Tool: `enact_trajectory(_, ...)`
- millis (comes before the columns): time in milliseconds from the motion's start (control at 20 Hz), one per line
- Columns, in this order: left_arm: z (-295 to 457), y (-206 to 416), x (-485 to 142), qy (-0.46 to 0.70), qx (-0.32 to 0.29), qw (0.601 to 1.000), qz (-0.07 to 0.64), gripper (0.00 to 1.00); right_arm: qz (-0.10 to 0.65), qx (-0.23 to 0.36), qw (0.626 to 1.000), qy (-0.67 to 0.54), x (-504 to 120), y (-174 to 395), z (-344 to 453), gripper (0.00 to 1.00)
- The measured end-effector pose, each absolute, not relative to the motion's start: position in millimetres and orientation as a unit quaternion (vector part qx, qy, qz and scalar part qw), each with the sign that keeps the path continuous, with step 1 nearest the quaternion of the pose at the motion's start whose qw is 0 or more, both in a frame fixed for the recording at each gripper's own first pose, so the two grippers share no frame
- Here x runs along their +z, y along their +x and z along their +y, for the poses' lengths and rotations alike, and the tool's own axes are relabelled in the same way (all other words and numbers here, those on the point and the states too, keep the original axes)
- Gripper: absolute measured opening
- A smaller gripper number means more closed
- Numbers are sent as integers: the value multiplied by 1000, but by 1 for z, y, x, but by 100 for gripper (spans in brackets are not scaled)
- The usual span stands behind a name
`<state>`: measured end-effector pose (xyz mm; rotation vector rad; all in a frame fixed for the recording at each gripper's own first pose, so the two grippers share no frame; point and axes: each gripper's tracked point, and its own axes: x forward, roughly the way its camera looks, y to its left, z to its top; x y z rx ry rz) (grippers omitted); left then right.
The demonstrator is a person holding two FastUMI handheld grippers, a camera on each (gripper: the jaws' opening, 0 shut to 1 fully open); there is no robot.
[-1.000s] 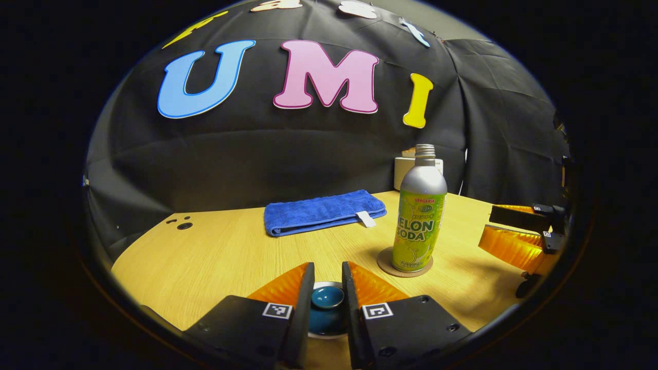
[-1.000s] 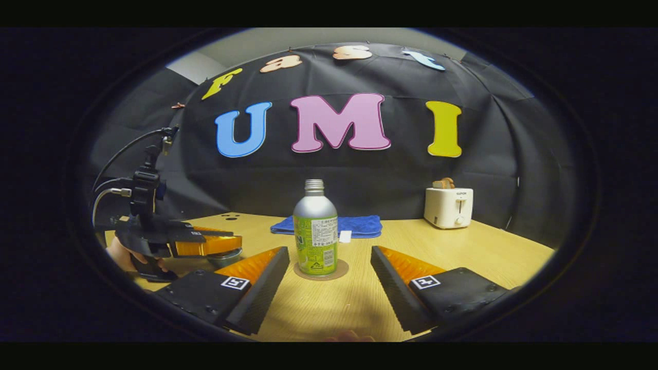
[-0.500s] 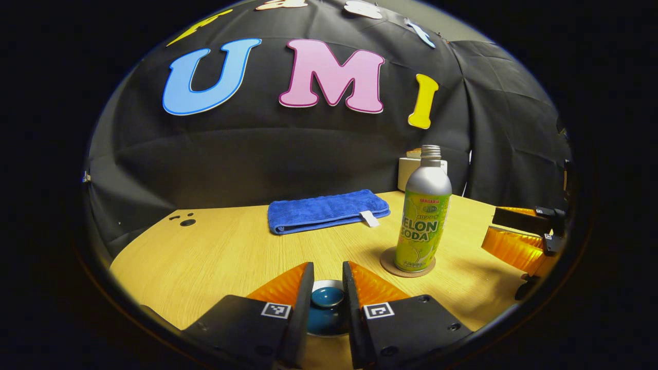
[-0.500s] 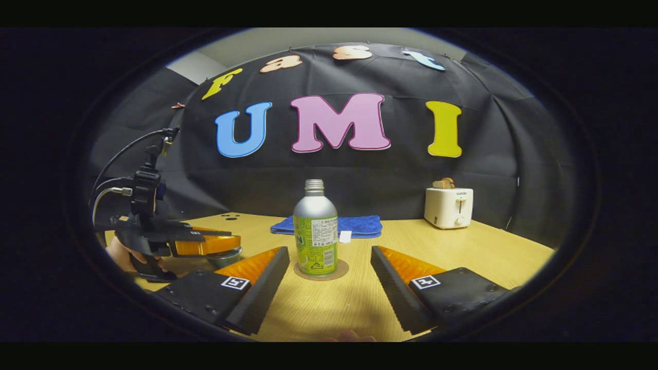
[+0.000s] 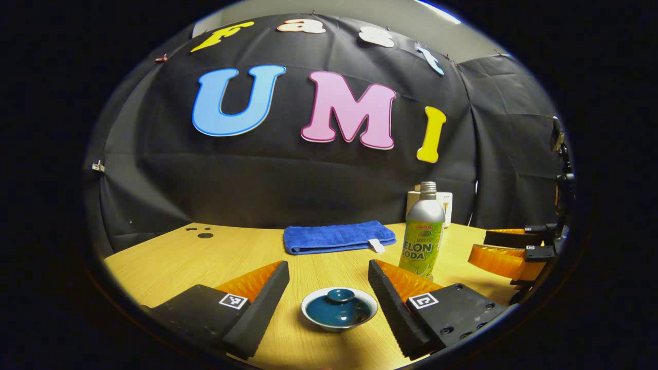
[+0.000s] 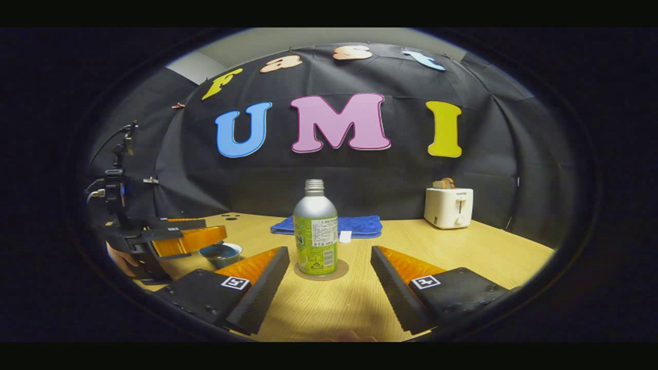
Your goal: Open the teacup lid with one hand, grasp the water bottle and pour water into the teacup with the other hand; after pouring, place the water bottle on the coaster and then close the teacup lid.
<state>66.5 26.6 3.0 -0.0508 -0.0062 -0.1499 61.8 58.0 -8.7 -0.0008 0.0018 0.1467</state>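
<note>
- In the left gripper view we see the left gripper (image 5: 329, 280) at the bottom of the frame with its fingers spread wide and holding nothing; the lidded teacup (image 5: 339, 308) sits on the table (image 5: 169, 262) between them, touching neither.
- The teacup's lid (image 5: 340, 294) is on the cup, its round knob pointing up.
- Right of centre in that view stands one water bottle (image 5: 424, 241), upright, partly behind the right-hand finger (image 5: 398, 288), which also hides its base.
- In the right gripper view the same water bottle (image 6: 315, 231) stands at the centre on one round coaster (image 6: 339, 271), with no cap on its threaded neck.
- The right gripper (image 6: 328, 275) shows at the bottom of that view, fingers wide apart, the bottle ahead in the gap between them and untouched.
- Behind the bottle lies one folded blue towel (image 6: 360, 226) against the wall; one white toaster (image 6: 448, 207) stands at the right, well apart.
- At the left edge of the right gripper view we see the left gripper (image 6: 175, 239) just beside the teacup (image 6: 220, 254), with a hand (image 6: 121, 257) below it.
- We count two grippers, one teacup, one bottle, one coaster, one towel, one toaster.
</note>
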Motion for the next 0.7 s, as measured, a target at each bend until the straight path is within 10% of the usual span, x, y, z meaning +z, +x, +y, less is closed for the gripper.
enact_trajectory(700,11,18,4,-60,-9,998,-3,95,0,41,999,-1,-8,46,50,98)
